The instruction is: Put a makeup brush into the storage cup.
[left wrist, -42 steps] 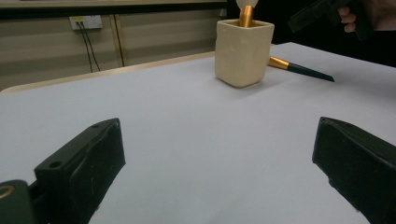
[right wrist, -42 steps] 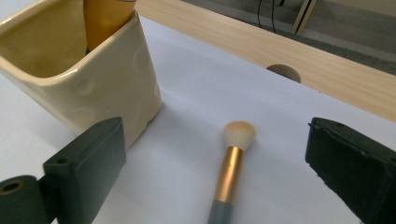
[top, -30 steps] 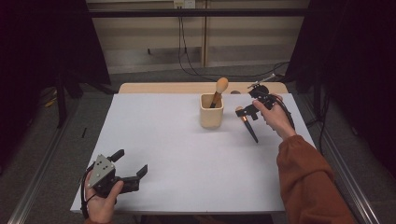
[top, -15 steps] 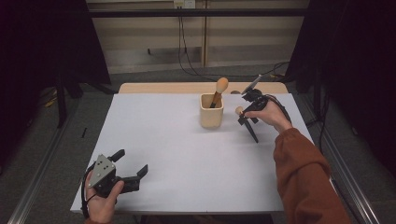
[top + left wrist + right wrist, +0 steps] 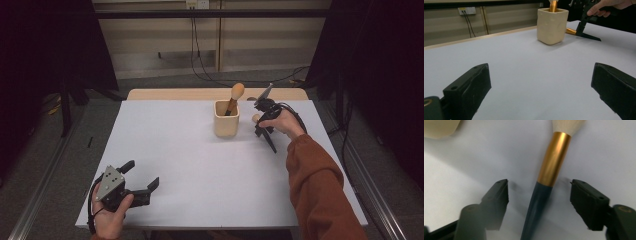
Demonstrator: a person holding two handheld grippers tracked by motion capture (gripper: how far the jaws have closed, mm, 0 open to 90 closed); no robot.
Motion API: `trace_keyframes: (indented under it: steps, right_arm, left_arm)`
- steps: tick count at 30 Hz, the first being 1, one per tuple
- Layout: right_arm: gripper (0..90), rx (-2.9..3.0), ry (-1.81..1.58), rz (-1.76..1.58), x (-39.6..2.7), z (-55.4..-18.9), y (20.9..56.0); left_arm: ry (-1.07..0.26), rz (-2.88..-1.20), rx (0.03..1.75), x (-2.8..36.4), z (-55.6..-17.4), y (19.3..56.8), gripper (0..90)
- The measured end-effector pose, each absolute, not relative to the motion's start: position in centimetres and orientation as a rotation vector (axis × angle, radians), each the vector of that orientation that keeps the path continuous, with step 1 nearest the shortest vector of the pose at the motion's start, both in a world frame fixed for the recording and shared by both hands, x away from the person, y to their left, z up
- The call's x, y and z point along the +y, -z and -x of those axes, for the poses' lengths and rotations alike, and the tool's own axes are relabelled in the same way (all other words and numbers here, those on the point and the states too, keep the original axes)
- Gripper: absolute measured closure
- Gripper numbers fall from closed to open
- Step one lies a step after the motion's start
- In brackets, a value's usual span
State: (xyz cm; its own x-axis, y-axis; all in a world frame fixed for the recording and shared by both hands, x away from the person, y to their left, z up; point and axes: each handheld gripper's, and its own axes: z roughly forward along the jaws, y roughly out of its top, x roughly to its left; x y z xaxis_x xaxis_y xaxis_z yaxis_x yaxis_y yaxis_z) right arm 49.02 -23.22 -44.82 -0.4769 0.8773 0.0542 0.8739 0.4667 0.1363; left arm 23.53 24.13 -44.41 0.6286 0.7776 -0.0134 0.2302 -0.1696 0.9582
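Note:
A makeup brush (image 5: pixel 554 160) with a dark handle, gold ferrule and pale bristles lies on the white table (image 5: pixel 190 150) just right of a cream cup (image 5: pixel 226 120). My right gripper (image 5: pixel 540 192) points down over it. Its jaws have just been closing and stand one on each side of the handle, with gaps left, so it is open. In the high view the same right gripper (image 5: pixel 262 125) hovers beside the cup. A second brush (image 5: pixel 235 95) stands in the cup. My left gripper (image 5: pixel 142 174) rests open at the front left corner with nothing between its fingers (image 5: pixel 469 92).
The table's wooden back edge (image 5: pixel 200 94) shows behind the cup. Dark curtains hang on both sides, and cables (image 5: pixel 210 70) trail on the floor beyond the table. Wide bare white surface lies between the two grippers.
The right gripper has sunk toward the table and shifted a little toward the cup, over the lying brush, and its jaws have narrowed. The left gripper has stayed put.

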Motion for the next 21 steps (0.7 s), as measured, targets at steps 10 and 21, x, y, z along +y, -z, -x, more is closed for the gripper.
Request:
trace_keyframes:
  steps: [10, 21]
  right_arm:
    - [46.4, 2.649, -0.219, -1.612, -23.32, -49.37, 45.50]
    - [50.4, 2.616, -0.171, -1.640, -22.93, -49.54, 45.49]
  left_arm:
    - [-0.594, -1.717, 0.828, 24.06, -23.54, 44.46, 2.5]
    - [-0.597, -1.721, 0.823, 23.99, -23.56, 44.43, 2.7]
